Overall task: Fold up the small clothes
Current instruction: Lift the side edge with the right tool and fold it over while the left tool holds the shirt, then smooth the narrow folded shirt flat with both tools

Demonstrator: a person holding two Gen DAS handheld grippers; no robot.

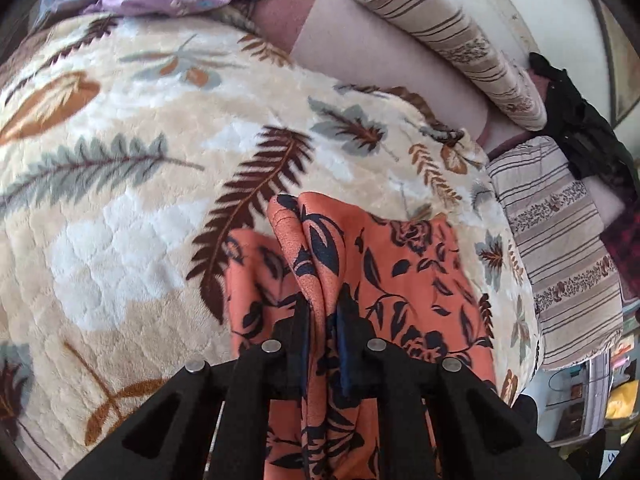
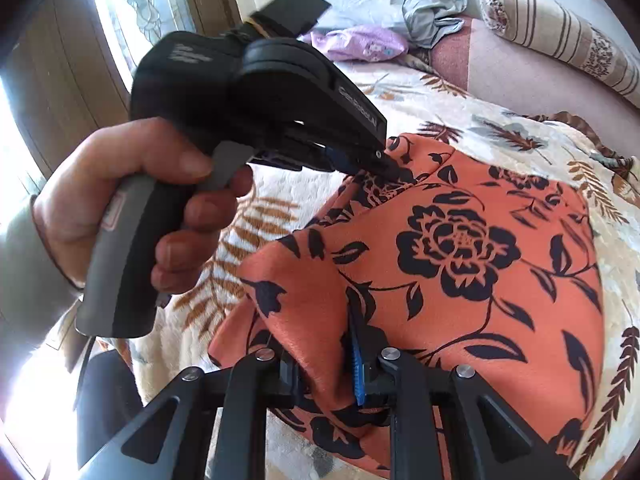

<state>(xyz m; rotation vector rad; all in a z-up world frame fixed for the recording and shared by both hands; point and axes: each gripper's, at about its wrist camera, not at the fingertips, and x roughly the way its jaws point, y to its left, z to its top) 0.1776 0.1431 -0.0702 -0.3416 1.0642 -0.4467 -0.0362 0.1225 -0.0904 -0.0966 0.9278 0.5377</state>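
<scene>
The cloth [image 2: 460, 240] is an orange fabric with a black floral print. It lies on a cream blanket [image 1: 132, 208] with a leaf pattern, which covers a bed.

Left tool [image 1: 323, 312]: clamped on the cloth. In the left wrist view, a raised fold of the cloth runs between the 2 fingers [image 1: 300, 320], and the fabric bunches upward ahead of the tips. In the right wrist view, the same tool [image 2: 394, 172] is seen from the side, tip pressed into the far edge of the cloth. A hand [image 2: 132, 208] grips its handle, with fingers wrapped around the trigger.

Right tool [image 2: 324, 360]: clamped on the cloth. The near edge of the fabric is drawn up between the 2 fingers, and a blue pad [image 2: 357, 364] on the right finger bears against the fabric.

Cloth position: the 2 gripped points are on opposite edges, far and near in the right wrist view. The middle section with the large rose print lies spread on the blanket between them.

Surroundings: a striped bolster [image 1: 452, 40] lies beyond the blanket. A lilac item [image 2: 360, 42] and a grey item [image 2: 432, 4] lie near the head of the bed. A black item [image 1: 580, 128] lies at the right edge of the left wrist view.
</scene>
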